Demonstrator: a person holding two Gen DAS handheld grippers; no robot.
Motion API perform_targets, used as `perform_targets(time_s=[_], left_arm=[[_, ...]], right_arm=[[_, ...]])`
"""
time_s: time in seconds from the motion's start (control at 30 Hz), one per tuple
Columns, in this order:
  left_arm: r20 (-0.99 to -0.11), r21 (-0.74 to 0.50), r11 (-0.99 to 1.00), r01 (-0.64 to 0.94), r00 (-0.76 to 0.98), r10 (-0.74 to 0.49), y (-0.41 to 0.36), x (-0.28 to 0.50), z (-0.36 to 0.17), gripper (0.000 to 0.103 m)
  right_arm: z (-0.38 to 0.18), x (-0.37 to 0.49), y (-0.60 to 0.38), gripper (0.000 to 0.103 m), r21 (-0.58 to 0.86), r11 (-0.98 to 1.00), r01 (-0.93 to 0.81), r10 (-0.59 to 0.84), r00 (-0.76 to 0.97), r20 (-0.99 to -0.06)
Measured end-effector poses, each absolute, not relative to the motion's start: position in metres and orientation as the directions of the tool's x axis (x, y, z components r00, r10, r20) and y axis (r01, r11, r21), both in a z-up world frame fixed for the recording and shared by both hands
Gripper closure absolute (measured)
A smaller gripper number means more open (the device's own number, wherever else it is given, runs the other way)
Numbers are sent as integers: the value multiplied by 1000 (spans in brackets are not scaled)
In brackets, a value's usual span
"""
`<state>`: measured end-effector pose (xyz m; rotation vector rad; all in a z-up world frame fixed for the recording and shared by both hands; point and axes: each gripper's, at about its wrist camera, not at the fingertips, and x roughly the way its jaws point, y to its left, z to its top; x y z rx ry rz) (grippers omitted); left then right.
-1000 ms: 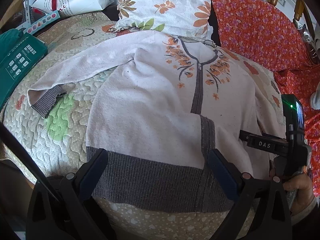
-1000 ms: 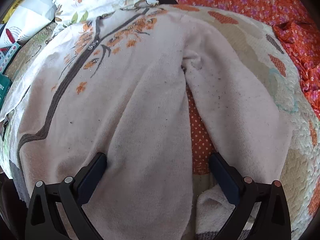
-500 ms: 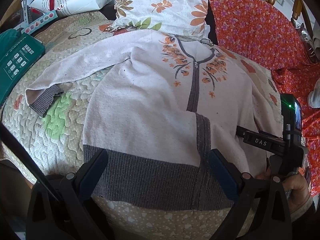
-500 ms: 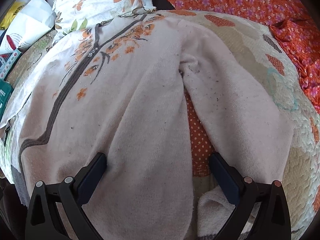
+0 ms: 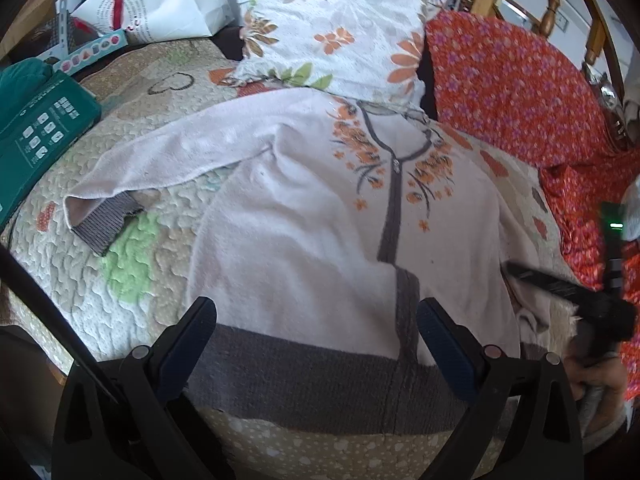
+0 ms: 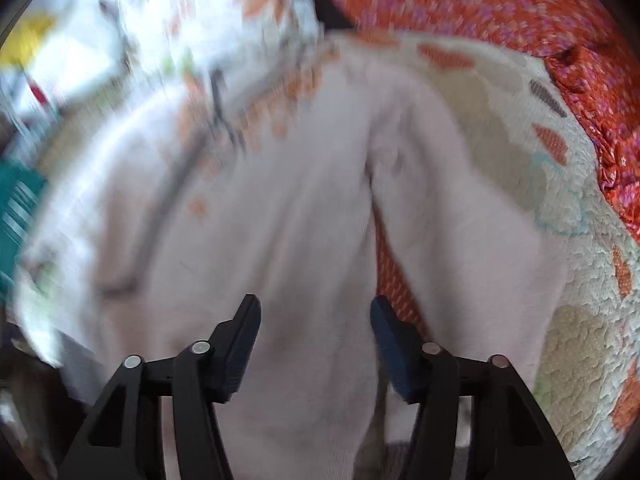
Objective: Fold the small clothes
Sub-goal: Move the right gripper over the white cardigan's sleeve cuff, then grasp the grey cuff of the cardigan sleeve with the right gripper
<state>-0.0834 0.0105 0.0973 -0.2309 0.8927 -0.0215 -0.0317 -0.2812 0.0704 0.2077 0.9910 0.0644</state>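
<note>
A pale pink cardigan (image 5: 304, 232) with orange flowers, a grey zip band and a grey hem lies face up on the quilted bed. Its left sleeve (image 5: 160, 164) stretches out left, ending in a grey cuff (image 5: 105, 224). My left gripper (image 5: 316, 332) is open and empty above the grey hem. My right gripper (image 6: 316, 336) is partly closed, its jaws either side of a fold of the cardigan's right side (image 6: 280, 280); that view is blurred. The right sleeve (image 6: 460, 220) lies beside the body. The right gripper (image 5: 560, 288) also shows at the right of the left view.
A flowered pillow (image 5: 336, 28) lies behind the collar. Red flowered fabric (image 5: 520, 88) covers the right side. A green box (image 5: 36, 136) and a white bag (image 5: 148, 8) sit at the left. The bed's front edge (image 5: 320, 448) is just below the hem.
My right gripper's jaws have narrowed around the cardigan's right side and the view has blurred with movement. The left gripper has hardly moved.
</note>
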Motion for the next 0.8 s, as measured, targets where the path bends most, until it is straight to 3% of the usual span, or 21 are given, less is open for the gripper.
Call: perform_targets(time_s=[0.07,0.13,0.3,0.57,0.63,0.67,0.7,0.73,0.8], left_arm=[[-763,-224,970,-98,636,-112,22,-80,100,3],[-758,-240,964,-115,642,-112,32,-74,100,3],[-761,-256,959,-125,638,-120,43,-63,90,3],[-787,-230,968,-103,604,-123,40,-50,72,3],[-790,-227,969,-103,601,-121,40,-47,69,3],[-792,-228,968,-103,598,-122,39,-45,67,3],[-795,-230,968,-103,593,-126,38,-44,65,3],[-798,-232,967,-101,589,-130,38,-43,64,3],[-802,-228,969,-96,582,-131,36,-40,61,3]], right_arm=[[102,-40,-313,38,223,969,106,100,657,-748],[112,-36,-345,31,252,952,172,70,682,-728],[93,11,-402,34,262,927,269,63,576,-815],[47,79,-406,34,241,933,268,65,533,-843],[37,94,-403,43,222,934,281,52,505,-861],[38,98,-400,62,192,940,281,26,504,-863],[38,103,-400,97,231,939,255,76,500,-863],[38,107,-403,98,299,925,235,155,487,-859],[51,116,-404,98,259,940,223,117,501,-857]])
